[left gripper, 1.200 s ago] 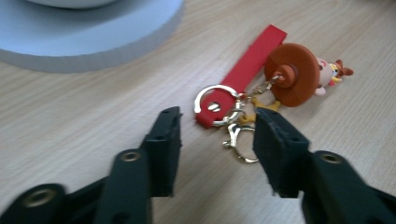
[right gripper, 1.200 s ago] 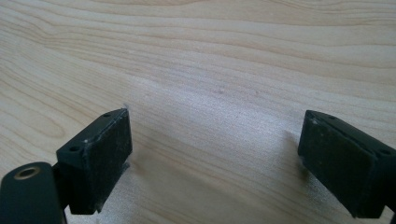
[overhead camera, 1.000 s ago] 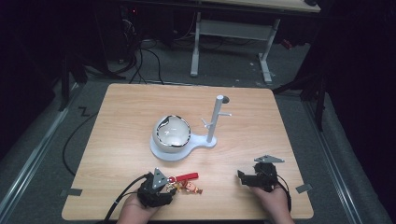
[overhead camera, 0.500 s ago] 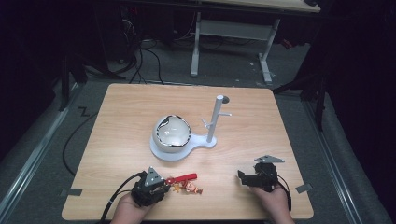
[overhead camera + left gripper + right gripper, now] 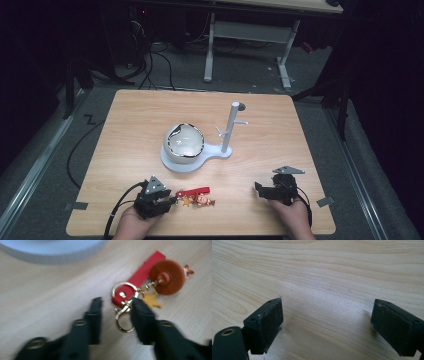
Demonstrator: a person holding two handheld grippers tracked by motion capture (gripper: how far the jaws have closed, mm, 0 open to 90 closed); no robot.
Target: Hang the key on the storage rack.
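Left gripper: mine, jaws parted around the keychain's metal rings, low over the wood so they can close on them.
Keychain: flat on the table's near edge, red strap, star charm and brown figure trailing off.
Right gripper: jaws released, empty, parked aside on bare wood.
Stand: white pegged post beyond, probably where the keychain hangs.
Bowl: rests on the stand's base.

Black claws; grey three-cornered top plates; black trailing cables

Shiny metal keyring on matt wood table.
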